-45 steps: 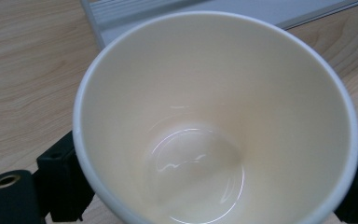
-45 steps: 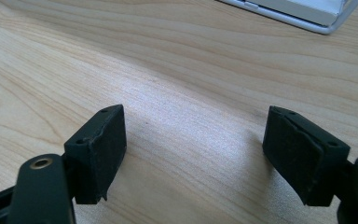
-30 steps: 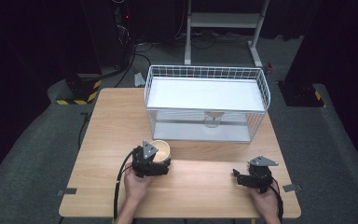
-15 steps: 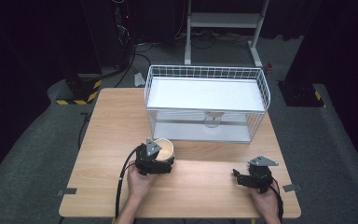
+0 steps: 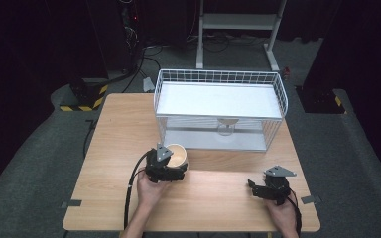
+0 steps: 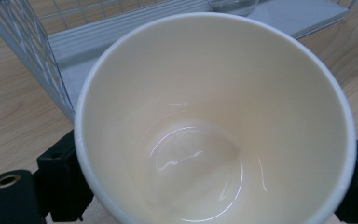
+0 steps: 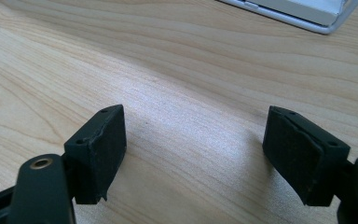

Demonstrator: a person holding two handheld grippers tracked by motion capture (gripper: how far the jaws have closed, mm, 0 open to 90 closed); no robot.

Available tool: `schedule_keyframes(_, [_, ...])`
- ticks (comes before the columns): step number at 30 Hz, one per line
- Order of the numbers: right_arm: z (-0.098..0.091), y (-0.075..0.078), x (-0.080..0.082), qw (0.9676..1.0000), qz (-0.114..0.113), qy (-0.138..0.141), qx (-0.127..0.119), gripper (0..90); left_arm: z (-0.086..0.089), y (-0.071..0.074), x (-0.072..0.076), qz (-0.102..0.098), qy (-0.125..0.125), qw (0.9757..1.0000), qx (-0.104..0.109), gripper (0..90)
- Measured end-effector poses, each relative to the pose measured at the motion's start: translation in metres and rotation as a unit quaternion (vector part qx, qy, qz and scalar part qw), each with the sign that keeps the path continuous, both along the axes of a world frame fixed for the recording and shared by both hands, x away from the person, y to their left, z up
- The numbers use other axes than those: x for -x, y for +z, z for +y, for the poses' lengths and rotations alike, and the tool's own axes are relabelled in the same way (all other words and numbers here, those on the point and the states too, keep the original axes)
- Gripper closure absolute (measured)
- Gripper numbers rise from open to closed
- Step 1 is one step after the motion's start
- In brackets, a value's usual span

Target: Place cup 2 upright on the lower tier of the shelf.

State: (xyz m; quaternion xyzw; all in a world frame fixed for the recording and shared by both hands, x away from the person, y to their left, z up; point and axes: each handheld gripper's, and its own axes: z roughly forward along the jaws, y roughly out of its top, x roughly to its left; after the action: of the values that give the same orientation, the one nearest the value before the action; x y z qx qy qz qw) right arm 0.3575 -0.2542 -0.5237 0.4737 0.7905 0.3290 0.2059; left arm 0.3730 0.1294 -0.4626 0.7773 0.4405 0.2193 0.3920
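Left tongs (image 5: pixel 174 167) around glossy cream cup (image 6: pixel 214 121)

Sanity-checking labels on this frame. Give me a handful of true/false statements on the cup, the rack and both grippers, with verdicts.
1. The left gripper has the cream cup between its jaws. True.
2. The cup holds liquid. False: in the left gripper view its inside is empty.
3. The right gripper holds a glass. False: its jaws stand apart over bare wood, with nothing between them.
4. A clear glass stands on the lower level of the white wire rack. True.
5. The rack sits at the near edge of the table, by the person's hands. False: it sits at the far side, beyond both grippers.
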Motion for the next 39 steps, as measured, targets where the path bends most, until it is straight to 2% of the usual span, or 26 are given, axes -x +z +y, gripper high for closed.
schedule_keyframes(6, [0.000,0.000,0.000,1.0000,-0.001,0.001,0.001,21.7,-0.004,0.007,-0.004,-0.003,-0.006,1.0000,0.006,8.9])
schedule_keyframes(17, [0.000,0.000,0.000,1.0000,-0.001,0.001,0.000,21.8,-0.017,0.008,-0.022,0.004,-0.011,0.9999,0.008,8.9])
schedule_keyframes(20, [0.000,0.000,0.000,1.0000,-0.001,0.001,0.000,21.7,-0.021,0.009,-0.026,0.002,-0.009,1.0000,-0.001,8.9])
schedule_keyframes(23, [0.000,0.000,0.000,1.0000,-0.001,0.001,0.000,21.7,-0.023,0.011,-0.030,-0.001,-0.011,0.9999,-0.001,8.9])
schedule_keyframes(26, [0.000,0.000,0.000,1.0000,-0.001,0.001,0.000,21.7,-0.024,0.012,-0.034,0.001,-0.006,1.0000,0.006,9.0])
schedule_keyframes(39, [0.000,0.000,0.000,1.0000,-0.001,0.001,0.001,21.7,-0.032,0.008,-0.051,0.002,0.019,0.9997,-0.017,9.0])
